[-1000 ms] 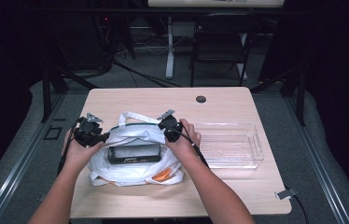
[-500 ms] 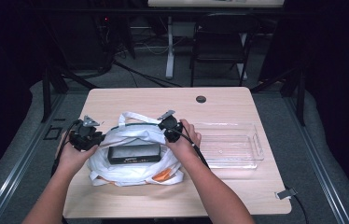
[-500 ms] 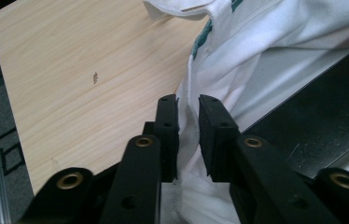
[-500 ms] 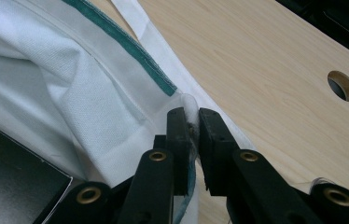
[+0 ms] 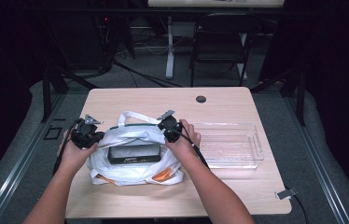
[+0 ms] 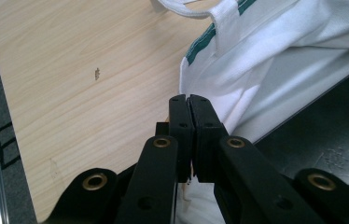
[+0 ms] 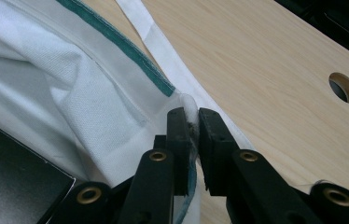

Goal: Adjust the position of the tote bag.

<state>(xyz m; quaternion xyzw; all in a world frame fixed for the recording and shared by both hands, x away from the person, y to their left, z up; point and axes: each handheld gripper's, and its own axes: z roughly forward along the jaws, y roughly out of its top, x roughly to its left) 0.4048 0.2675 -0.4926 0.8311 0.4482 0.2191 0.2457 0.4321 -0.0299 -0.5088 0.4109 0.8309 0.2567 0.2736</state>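
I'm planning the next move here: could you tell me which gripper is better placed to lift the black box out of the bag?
Probably neither yet: the left gripper and right gripper are both shut on the white bag's rim. The left's pinch looks slighter, so release it for the black box.

White bag (image 5: 130, 170): woven cloth, matt, fine grainy weave, green stitched trim band. Black box (image 5: 134, 153) inside it: smooth, slight sheen, looks like plastic or coated card, can't tell which. Table (image 5: 238, 100): light wood-grain laminate, smooth, low gloss. Tray (image 5: 228, 144): clear hard plastic, glossy. Left tongs (image 6: 187, 100) and right tongs (image 7: 191, 112): matt black plastic, brass-coloured metal rivets.
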